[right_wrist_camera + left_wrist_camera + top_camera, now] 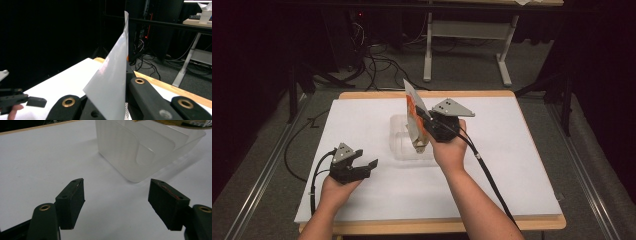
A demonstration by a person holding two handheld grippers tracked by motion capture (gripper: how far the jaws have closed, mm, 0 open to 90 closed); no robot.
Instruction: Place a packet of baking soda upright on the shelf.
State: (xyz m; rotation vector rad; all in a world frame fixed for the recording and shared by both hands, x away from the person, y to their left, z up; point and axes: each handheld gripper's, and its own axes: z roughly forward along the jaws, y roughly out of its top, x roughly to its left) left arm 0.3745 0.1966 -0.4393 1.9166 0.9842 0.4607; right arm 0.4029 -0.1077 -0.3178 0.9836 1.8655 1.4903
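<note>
The right gripper (428, 126) is clamped on a flat packet (414, 114), its jaws pinching the lower part while the sheet stands up tall and tilts toward eleven o'clock; in the right gripper view the packet's (112, 82) pale back rises between the jaws. The packet hangs directly over the clear bin (404, 137) at the middle of the white table (512, 165), its bottom edge at or just inside the bin's rim. At seven o'clock from the bin, well apart from it, the left gripper (364, 162) rests low with jaws spread, nothing between them, facing the bin (140, 152). The step in hand looks like loading the packet into the bin. The next move likely calls for lowering it into a compartment, then letting go.
</note>
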